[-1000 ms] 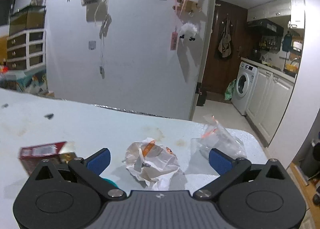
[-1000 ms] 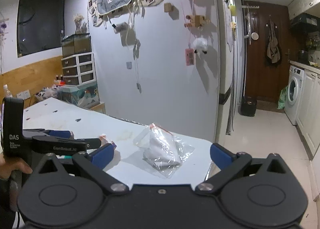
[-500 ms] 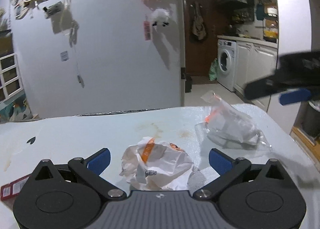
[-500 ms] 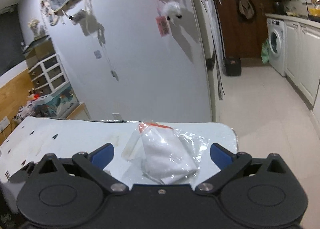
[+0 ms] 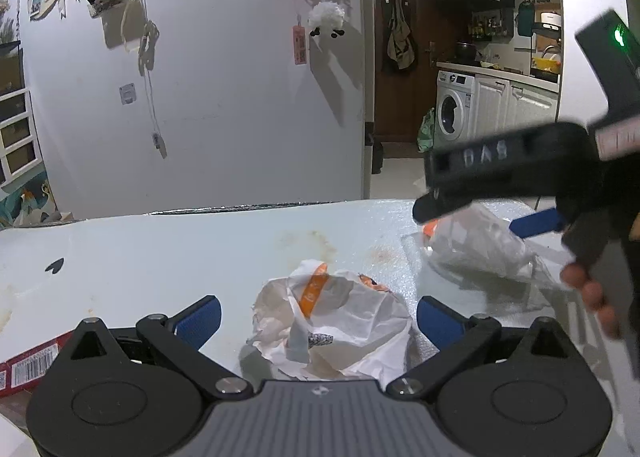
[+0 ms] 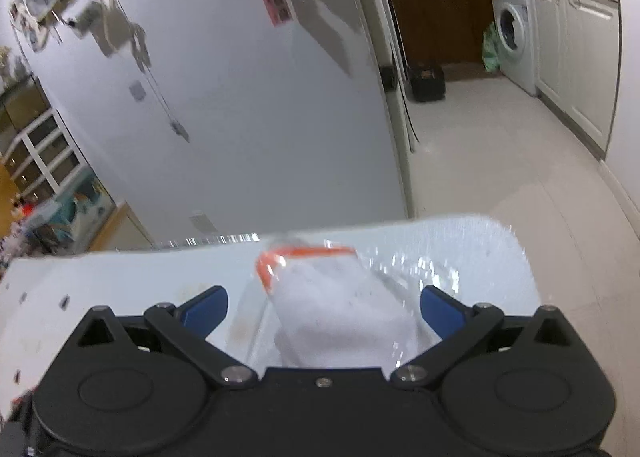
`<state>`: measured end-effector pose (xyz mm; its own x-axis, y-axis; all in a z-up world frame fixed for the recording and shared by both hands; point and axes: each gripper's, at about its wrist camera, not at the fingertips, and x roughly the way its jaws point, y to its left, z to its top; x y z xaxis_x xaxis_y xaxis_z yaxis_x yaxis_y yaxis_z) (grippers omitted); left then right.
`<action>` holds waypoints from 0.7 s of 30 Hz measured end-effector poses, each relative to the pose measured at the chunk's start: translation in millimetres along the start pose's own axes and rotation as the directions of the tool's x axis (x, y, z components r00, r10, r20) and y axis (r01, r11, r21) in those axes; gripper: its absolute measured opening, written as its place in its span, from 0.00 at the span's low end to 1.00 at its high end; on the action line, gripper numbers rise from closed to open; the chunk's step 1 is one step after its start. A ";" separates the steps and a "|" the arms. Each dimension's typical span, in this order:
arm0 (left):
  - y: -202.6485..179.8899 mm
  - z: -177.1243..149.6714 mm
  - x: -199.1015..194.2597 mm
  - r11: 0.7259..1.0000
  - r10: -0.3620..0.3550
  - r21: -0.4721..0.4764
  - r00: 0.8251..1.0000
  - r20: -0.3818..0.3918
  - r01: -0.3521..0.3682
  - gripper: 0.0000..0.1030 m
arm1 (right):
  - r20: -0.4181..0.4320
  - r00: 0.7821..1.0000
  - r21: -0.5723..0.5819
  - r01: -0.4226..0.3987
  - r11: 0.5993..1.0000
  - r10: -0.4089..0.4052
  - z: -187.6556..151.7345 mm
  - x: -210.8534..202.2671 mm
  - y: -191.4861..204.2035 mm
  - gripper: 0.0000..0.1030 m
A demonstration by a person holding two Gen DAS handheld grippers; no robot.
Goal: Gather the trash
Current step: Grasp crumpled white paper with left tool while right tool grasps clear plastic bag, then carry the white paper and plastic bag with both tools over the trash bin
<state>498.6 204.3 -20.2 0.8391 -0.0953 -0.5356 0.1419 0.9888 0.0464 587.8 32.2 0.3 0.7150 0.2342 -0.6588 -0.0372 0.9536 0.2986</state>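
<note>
The left gripper (image 5: 318, 315) is low over the pale counter (image 5: 160, 253) with its blue-padded fingers (image 5: 200, 315) spread wide, and a crumpled white paper wrapper (image 5: 336, 321) with orange print lies on the counter in the gap between them, near both pads, though contact with either cannot be made out. At the left edge of the left wrist view, part of a red box (image 5: 28, 363) with a barcode lies on the counter just beside the gripper body. Farther right on the counter, apart from the wrapper, lies a clear plastic bag (image 5: 476, 249) with an orange strip at its mouth and something white inside. The right gripper (image 5: 480, 217) shows above that bag in the left wrist view, with one blue finger (image 5: 536, 223) over it and the person's fingertips visible on the handle. In the right wrist view the right gripper (image 6: 324, 307) also has its fingers (image 6: 204, 307) held wide apart, and the plastic bag (image 6: 340, 309) lies on the counter (image 6: 120, 281) between them, reaching back toward the gripper body; the view is blurred there, so whether a pad touches the bag cannot be told. Beyond the counter's far edge stands a white wall (image 5: 224, 97) hung with small ornaments, and a washing machine (image 6: 512, 33) stands in the kitchen beyond.
</note>
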 end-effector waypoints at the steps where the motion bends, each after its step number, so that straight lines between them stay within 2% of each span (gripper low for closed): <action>1: 0.7 0.1 0.5 1.000 -0.002 -0.005 1.000 -0.004 0.002 0.97 | -0.007 1.000 -0.005 0.011 1.000 -0.011 -3.7 2.4 0.0 1.00; 5: 3.1 -0.1 2.3 0.999 -0.013 -0.031 1.000 -0.025 0.012 0.81 | -0.001 1.000 -0.063 -0.017 0.998 0.017 -10.0 -3.8 -0.4 0.95; 9: 3.5 -2.1 3.0 0.998 -0.032 -0.053 0.998 -0.049 0.030 0.67 | -0.019 1.000 -0.164 -0.016 0.986 0.013 -14.6 -10.8 0.3 0.77; 11: 0.8 -3.1 2.4 0.998 -0.035 -0.050 0.998 -0.057 0.032 0.63 | -0.022 1.000 -0.199 -0.017 0.980 0.013 -16.4 -16.3 -0.8 0.73; 13: -1.4 -4.2 -0.1 0.998 -0.034 -0.049 0.998 -0.055 0.031 0.55 | -0.029 0.999 -0.231 -0.032 0.972 0.026 -19.9 -22.8 -2.2 0.69; 16: -2.3 -5.7 -5.1 0.996 -0.040 -0.085 0.998 -0.054 0.035 0.50 | -0.018 0.999 -0.281 -0.034 0.959 0.030 -27.2 -35.0 -1.0 0.60; 17: -2.4 -6.2 -6.7 0.995 -0.044 -0.097 0.998 -0.053 0.038 0.50 | -0.004 0.999 -0.311 -0.041 0.949 0.042 -30.0 -40.5 0.8 0.45; 18: -3.2 -7.1 -8.4 0.994 -0.043 -0.103 0.998 -0.051 0.037 0.49 | 0.017 0.998 -0.331 -0.045 0.943 0.053 -31.4 -47.1 2.8 0.37; 21: -6.7 -9.8 -15.1 0.993 -0.029 -0.113 0.999 -0.046 0.024 0.46 | 0.024 0.999 -0.363 -0.033 0.931 0.045 -34.0 -60.2 9.4 0.30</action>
<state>479.9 200.3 -20.7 0.8096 -0.1187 -0.5748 0.1013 0.9929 -0.0623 520.7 33.5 19.3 0.7289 0.2722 -0.6282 -0.3119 0.9489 0.0492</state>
